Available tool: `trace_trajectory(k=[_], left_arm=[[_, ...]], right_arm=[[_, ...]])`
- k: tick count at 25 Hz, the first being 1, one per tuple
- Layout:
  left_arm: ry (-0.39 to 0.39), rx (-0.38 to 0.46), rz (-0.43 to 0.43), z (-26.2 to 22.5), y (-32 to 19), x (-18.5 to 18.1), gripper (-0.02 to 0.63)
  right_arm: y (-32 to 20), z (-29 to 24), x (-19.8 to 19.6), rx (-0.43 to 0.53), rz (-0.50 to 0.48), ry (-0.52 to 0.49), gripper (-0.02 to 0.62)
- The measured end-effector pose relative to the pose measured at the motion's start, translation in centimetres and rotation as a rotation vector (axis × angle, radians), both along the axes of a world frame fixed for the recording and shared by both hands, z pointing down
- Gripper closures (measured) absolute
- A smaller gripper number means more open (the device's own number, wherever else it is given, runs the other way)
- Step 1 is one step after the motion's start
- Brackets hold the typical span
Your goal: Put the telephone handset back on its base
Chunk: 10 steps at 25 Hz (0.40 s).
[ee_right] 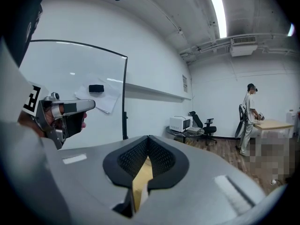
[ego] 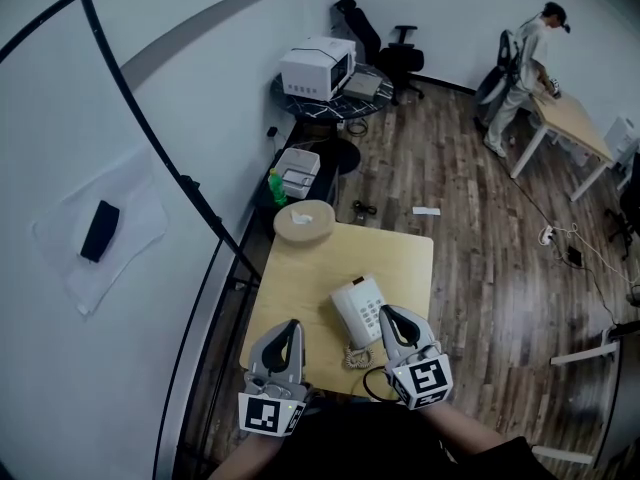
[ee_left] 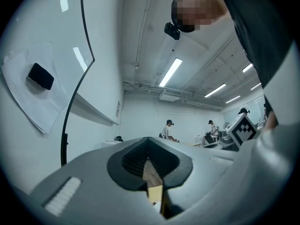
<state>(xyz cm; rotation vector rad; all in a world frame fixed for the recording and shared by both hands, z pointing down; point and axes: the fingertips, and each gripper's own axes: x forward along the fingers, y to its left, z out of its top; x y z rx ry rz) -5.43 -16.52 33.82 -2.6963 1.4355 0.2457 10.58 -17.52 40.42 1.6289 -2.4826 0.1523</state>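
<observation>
We found the white corded telephone near the middle of the near edge of the pale square wooden table. Its keypad faced up. A long white shape along its left side looked like the handset lying on the base, but the head view was too small for us to be sure. The cream coiled cord lay bunched at the near edge, partly hidden behind the grippers.

The right gripper overlapped the telephone's near right corner in that view, and we could not tell whether it touched. In its own view the dark pads met with nothing between them. Only a sliver of table wood showed behind them.

The left gripper stood over the near left part of the table, apart from the telephone. Its jaws were closed together and empty too. Neither gripper view showed the telephone.

A round beige disc sat at the table's far left corner. Our dark sleeves cut off the table's near edge.
</observation>
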Motion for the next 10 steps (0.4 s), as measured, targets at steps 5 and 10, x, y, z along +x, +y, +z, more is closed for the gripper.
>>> trace_trajectory(k=[5, 10], left_arm=[[-0.007, 0.004, -0.01, 0.18, -0.1, -0.36, 0.606], [0.005, 0.0, -0.01, 0.8, 0.21, -0.68, 0.606]], right_arm=[[-0.4, -0.31, -0.27, 0.013, -0.002, 0.004, 0.588], [-0.06, -0.07, -0.79, 0.018, -0.01, 0.015, 0.588]])
